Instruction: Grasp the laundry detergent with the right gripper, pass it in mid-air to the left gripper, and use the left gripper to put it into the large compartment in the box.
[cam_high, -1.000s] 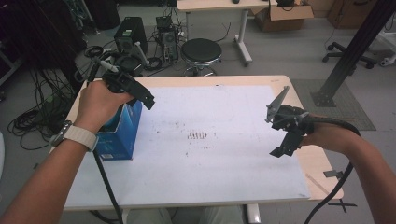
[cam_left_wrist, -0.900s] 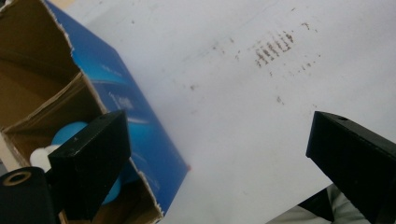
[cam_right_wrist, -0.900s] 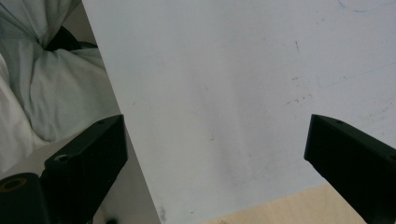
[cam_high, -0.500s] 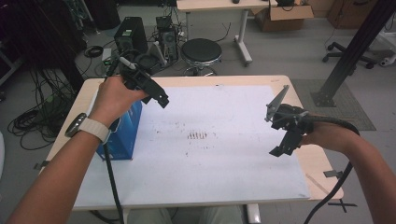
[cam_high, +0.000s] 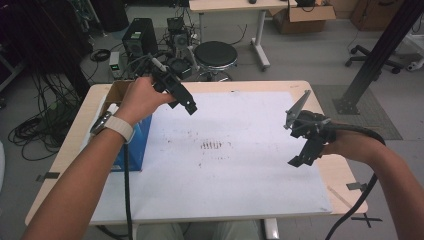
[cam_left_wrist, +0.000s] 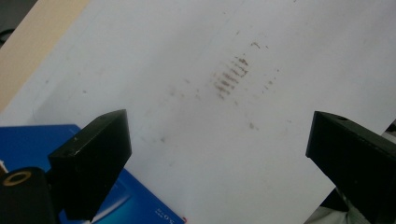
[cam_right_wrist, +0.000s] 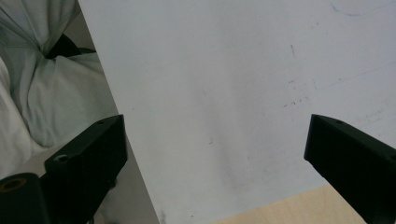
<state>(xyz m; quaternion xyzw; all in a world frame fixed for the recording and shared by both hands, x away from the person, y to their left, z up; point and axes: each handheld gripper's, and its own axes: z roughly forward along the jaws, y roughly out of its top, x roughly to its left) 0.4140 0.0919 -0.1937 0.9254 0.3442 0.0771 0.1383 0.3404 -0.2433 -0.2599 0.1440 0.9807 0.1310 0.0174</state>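
The left gripper (cam_high: 184, 97) is hovering over the white sheet (cam_high: 240, 165), jaws spread wide and gripping nothing. Just beside and below it, the blue box (cam_high: 131, 150) is sitting at the sheet's left edge. The right gripper (cam_high: 305, 142) is hanging over the sheet's right side, jaws likewise spread and empty.

I found nothing I could read: the blue box (cam_left_wrist: 140, 205) beside my left gripper (cam_left_wrist: 219, 154) bore small white print (too blurred to make out).
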